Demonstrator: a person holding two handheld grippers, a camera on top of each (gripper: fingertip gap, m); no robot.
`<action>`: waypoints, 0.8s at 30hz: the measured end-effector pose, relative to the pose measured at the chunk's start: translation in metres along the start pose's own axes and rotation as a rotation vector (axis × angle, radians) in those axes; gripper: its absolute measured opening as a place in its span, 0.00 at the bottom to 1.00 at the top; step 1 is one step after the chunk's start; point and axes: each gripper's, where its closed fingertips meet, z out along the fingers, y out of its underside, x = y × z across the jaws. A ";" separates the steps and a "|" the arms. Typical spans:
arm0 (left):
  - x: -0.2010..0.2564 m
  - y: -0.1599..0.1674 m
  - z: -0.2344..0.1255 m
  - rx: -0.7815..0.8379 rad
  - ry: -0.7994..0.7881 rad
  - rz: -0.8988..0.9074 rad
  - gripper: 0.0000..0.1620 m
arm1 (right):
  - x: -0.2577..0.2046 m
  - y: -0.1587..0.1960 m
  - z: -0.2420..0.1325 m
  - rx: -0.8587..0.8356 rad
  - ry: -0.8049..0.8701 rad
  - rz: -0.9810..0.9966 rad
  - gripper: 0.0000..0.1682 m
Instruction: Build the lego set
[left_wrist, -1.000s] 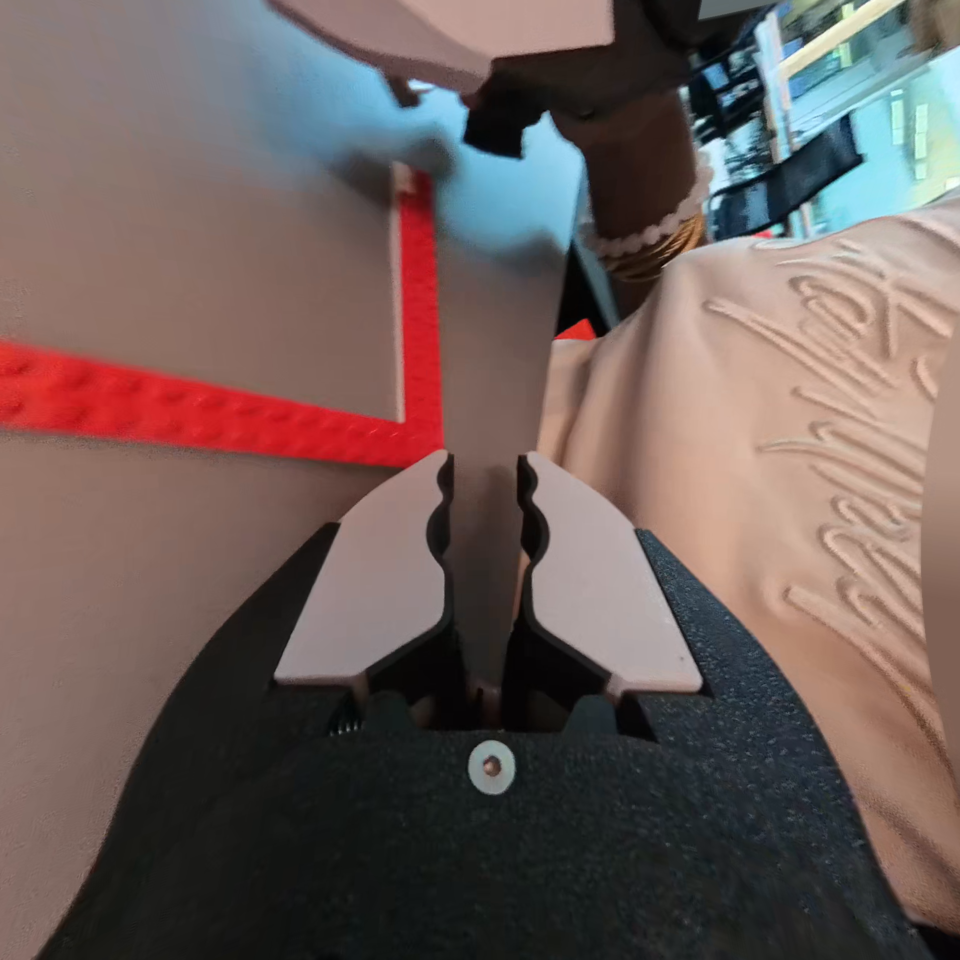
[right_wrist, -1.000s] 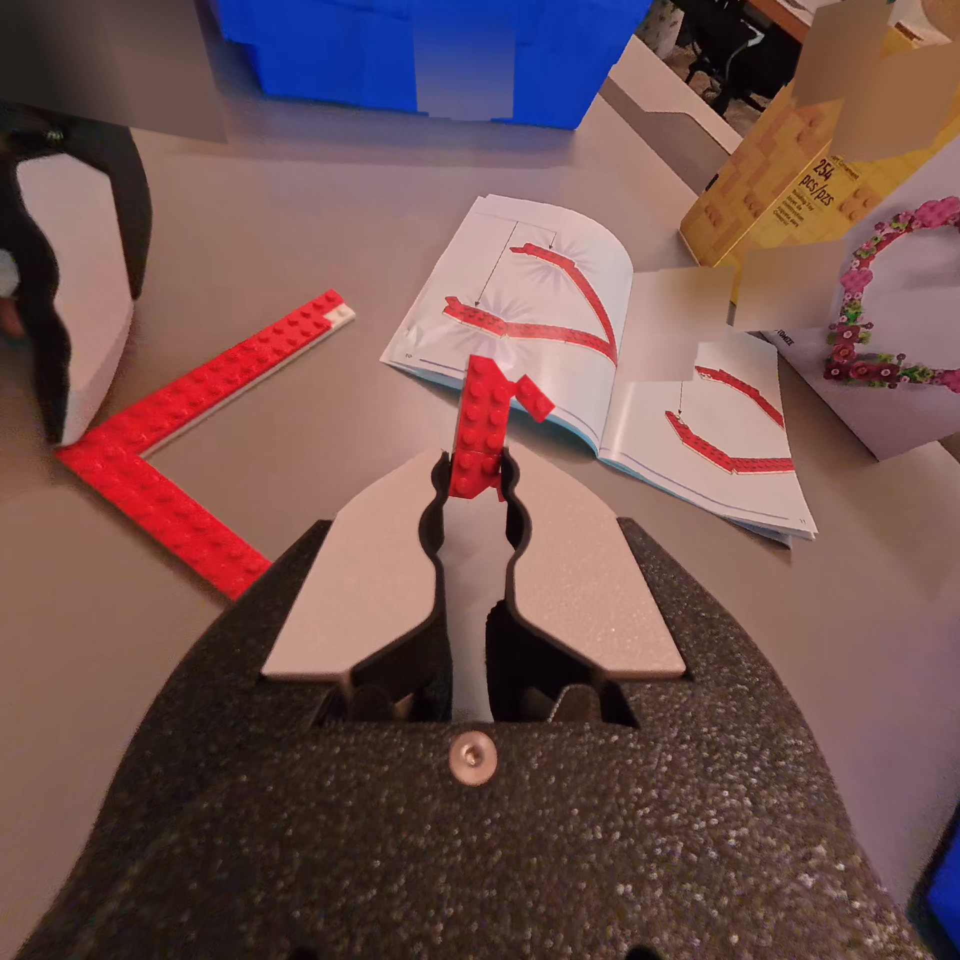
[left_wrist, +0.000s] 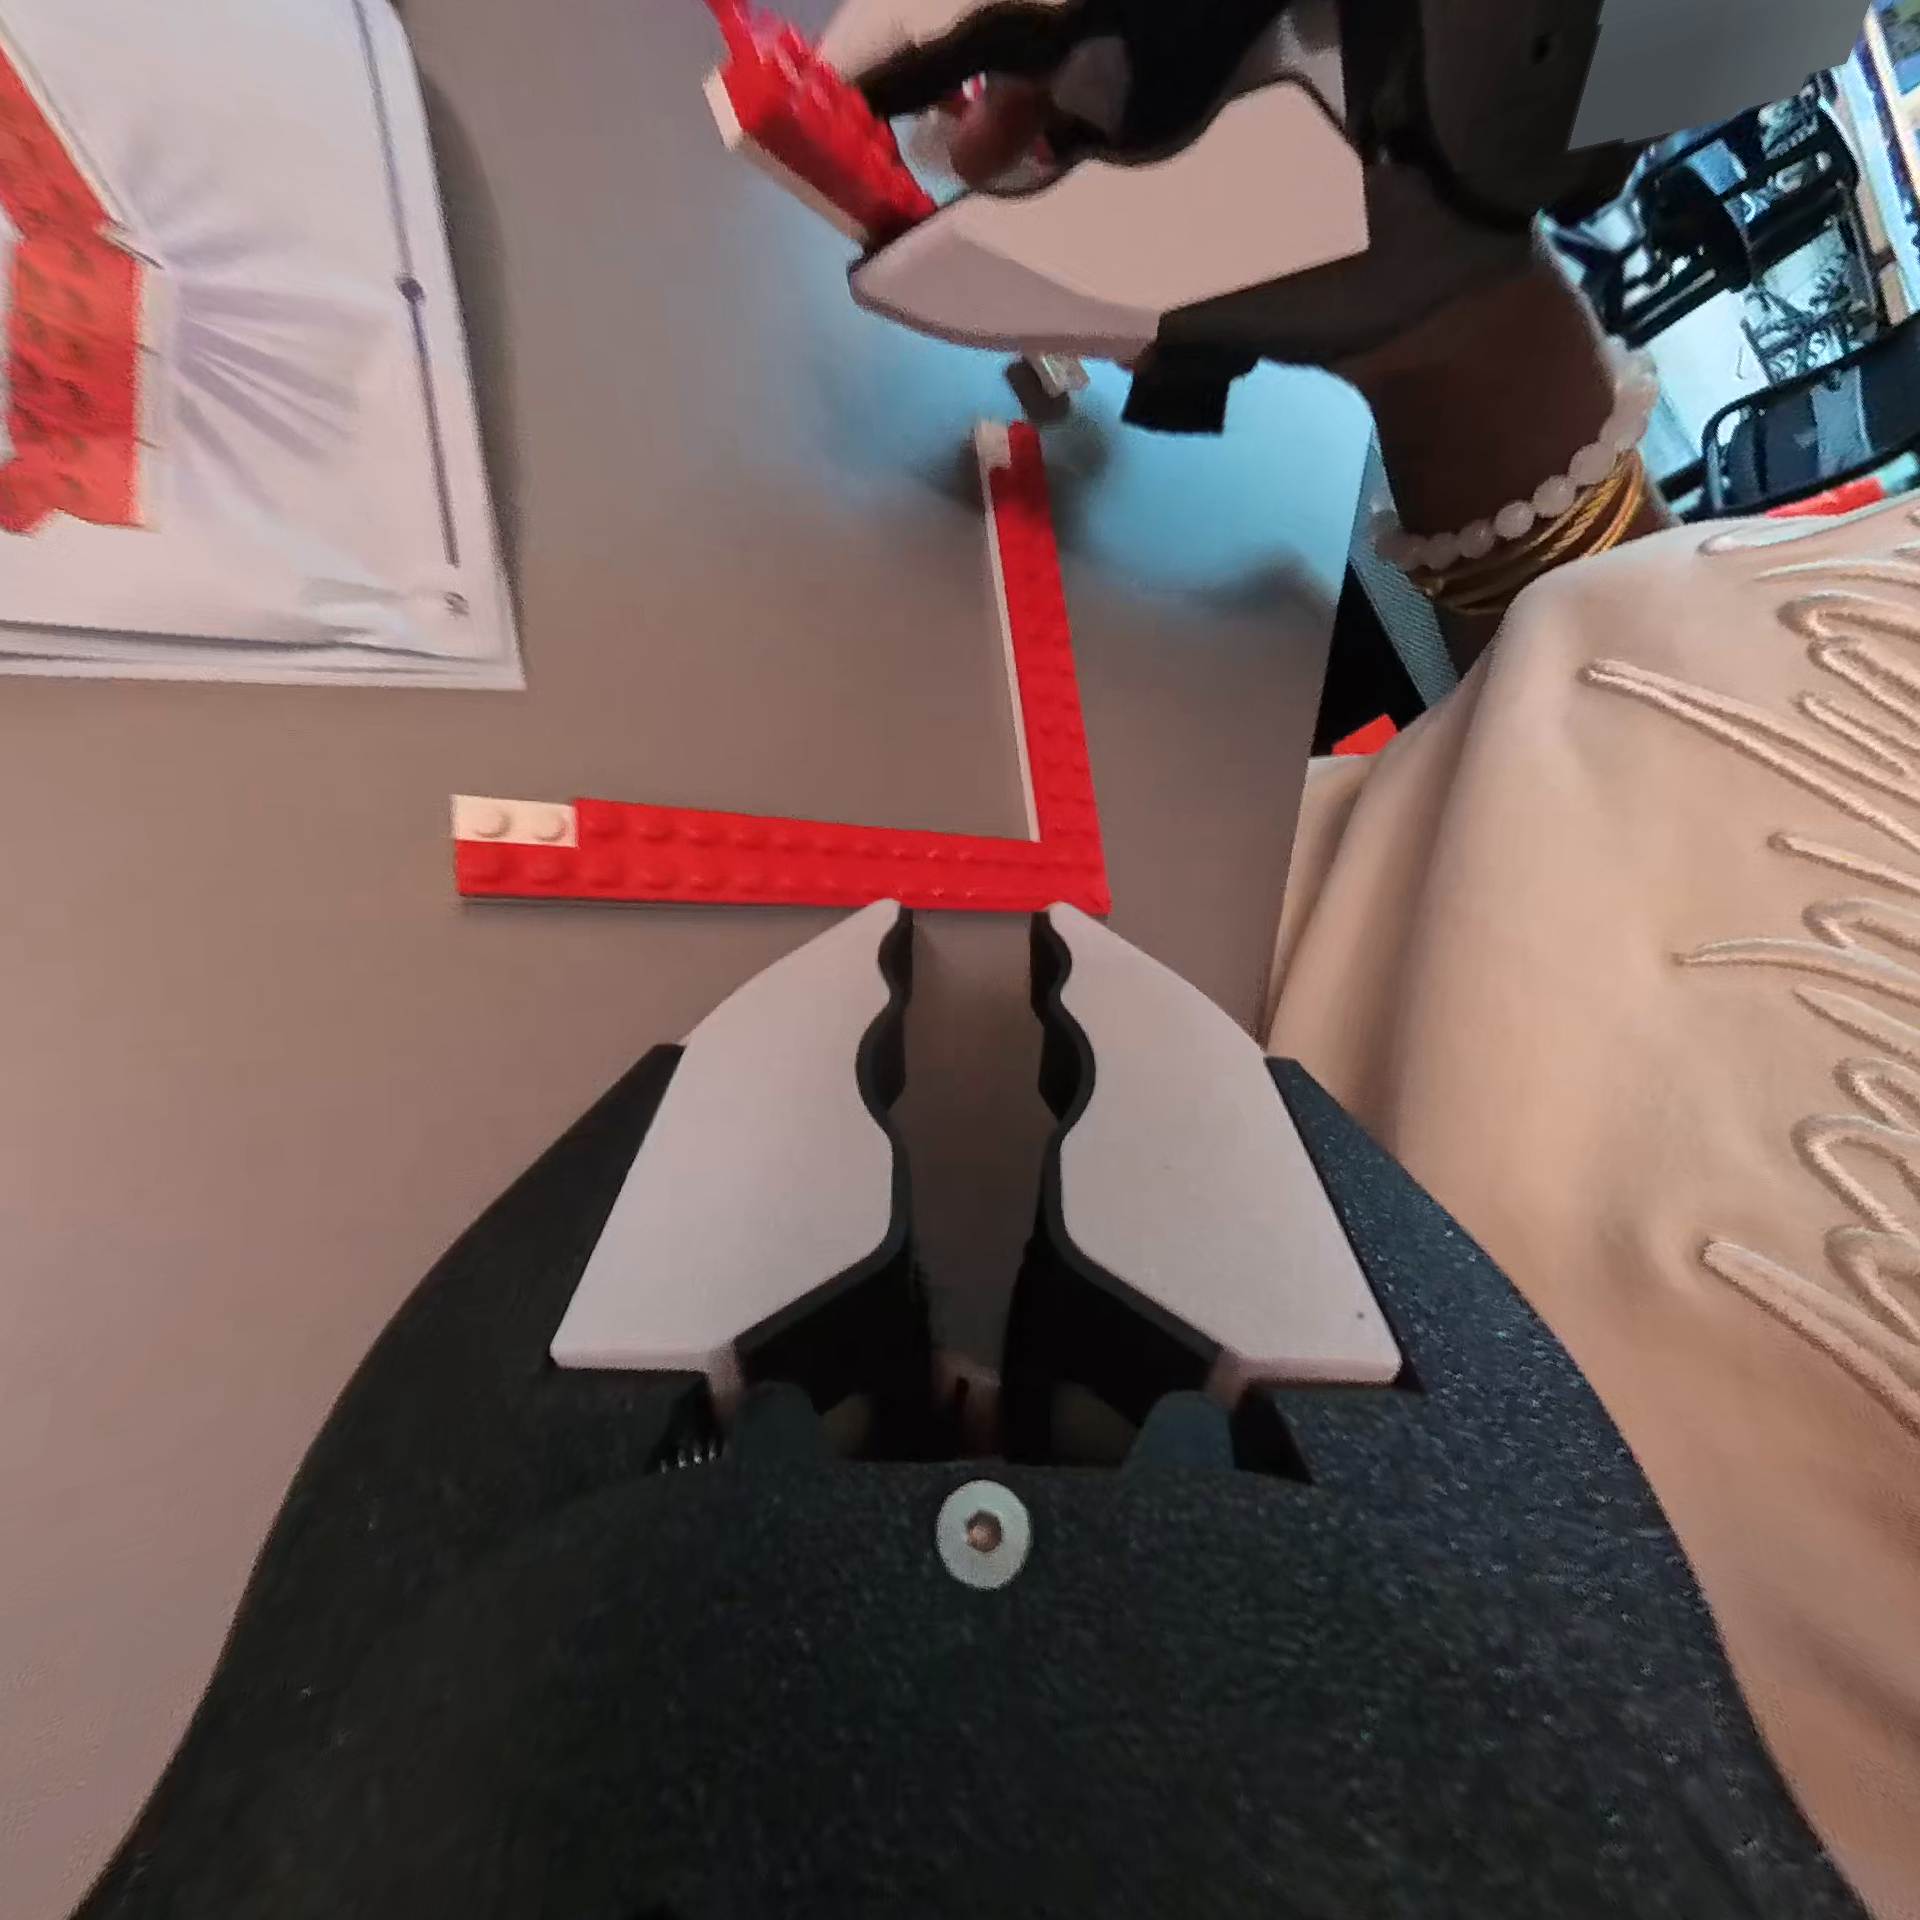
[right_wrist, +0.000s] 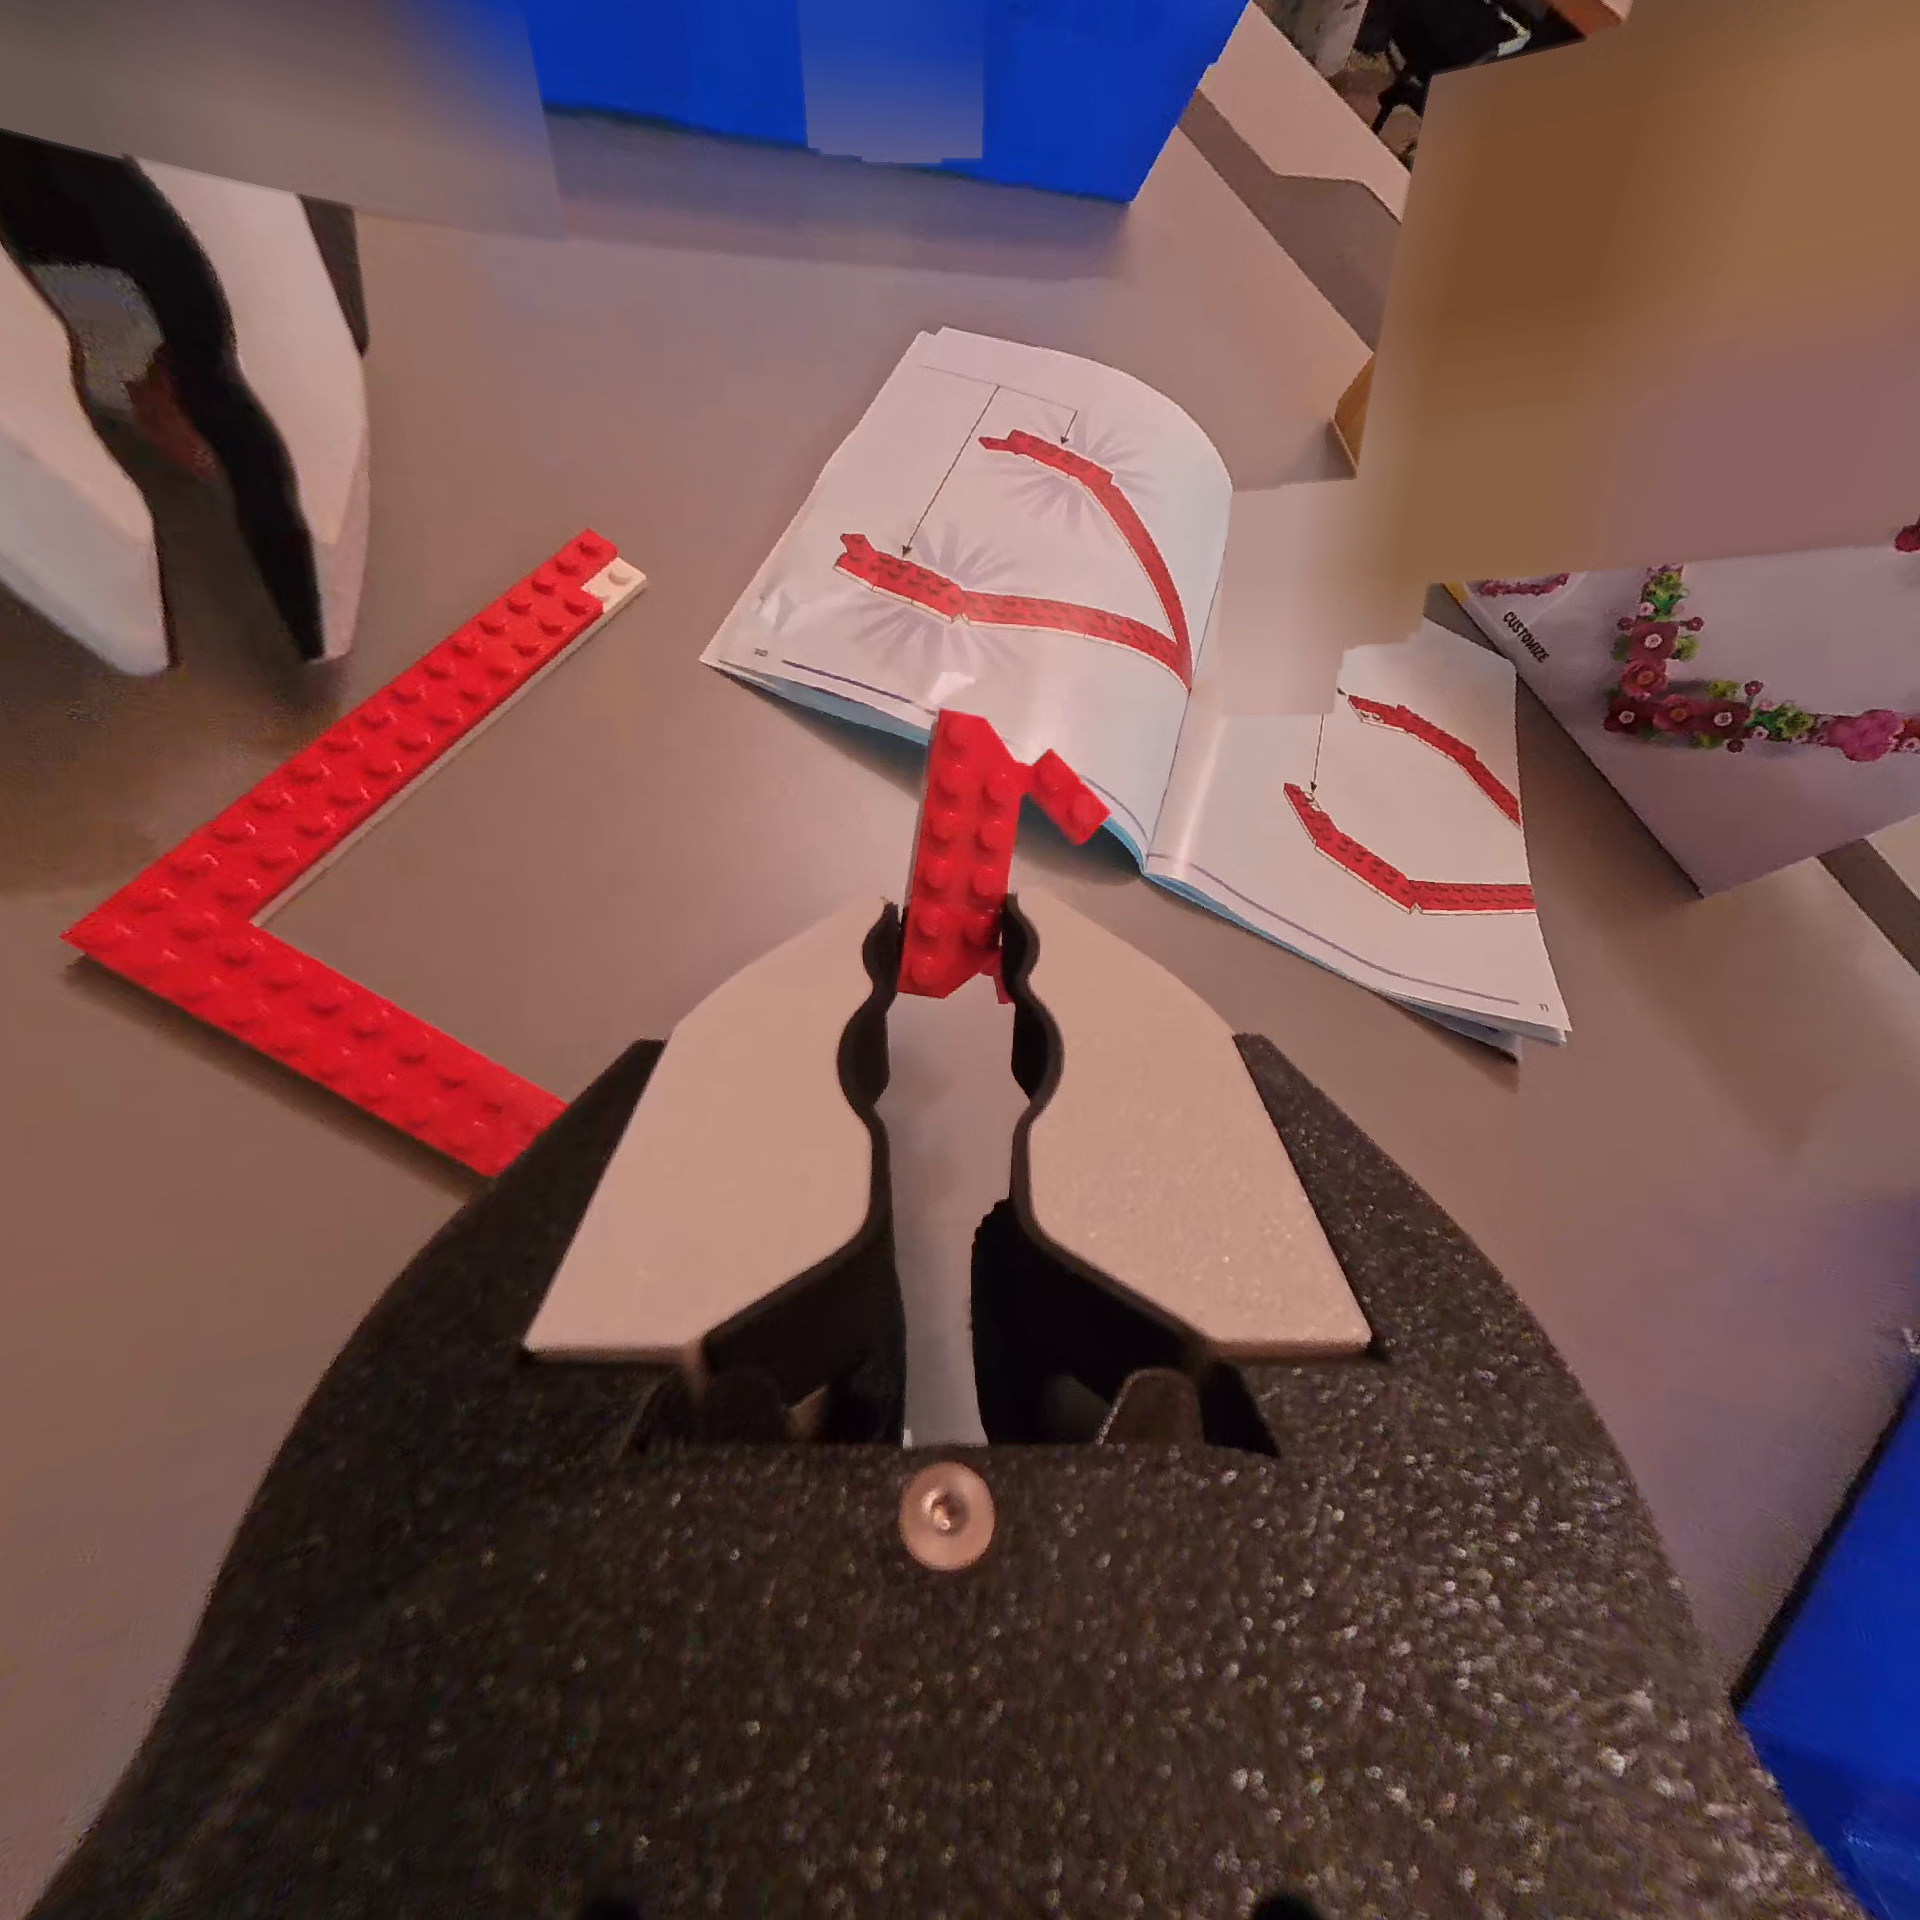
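Gripping a red plate piece (right_wrist: 961, 862), right tool (right_wrist: 948, 914) hangs beside, seemingly above, the L-shaped frame (right_wrist: 312, 862).

From the left wrist we look steeply down, close over the table (left_wrist: 260, 1039), toward a person's torso at frame right. From the right wrist we look forward across it; both views share the red L-shaped plate (left_wrist: 790, 857) (right_wrist: 312, 883) and instruction booklet (left_wrist: 291, 364) (right_wrist: 1091, 623).

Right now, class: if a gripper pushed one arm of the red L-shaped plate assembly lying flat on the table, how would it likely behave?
The L-shaped plate assembly lies flat and thin, so it would probably slide or pivot on the smooth table rather than tip or roll. Its long arms meet at a single corner, so that joint might flex or separate under a hard push. It looks light for its spread.
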 end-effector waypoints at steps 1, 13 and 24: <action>-0.003 -0.004 -0.002 0.015 -0.011 0.006 0.13 | 0.001 0.001 0.001 -0.001 -0.002 0.003 0.11; -0.087 -0.048 -0.035 0.097 -0.426 0.190 0.15 | 0.009 -0.008 0.021 0.015 -0.035 -0.023 0.11; -0.106 -0.072 -0.038 0.297 -0.444 0.186 0.15 | 0.050 -0.027 0.046 0.127 0.100 -0.009 0.11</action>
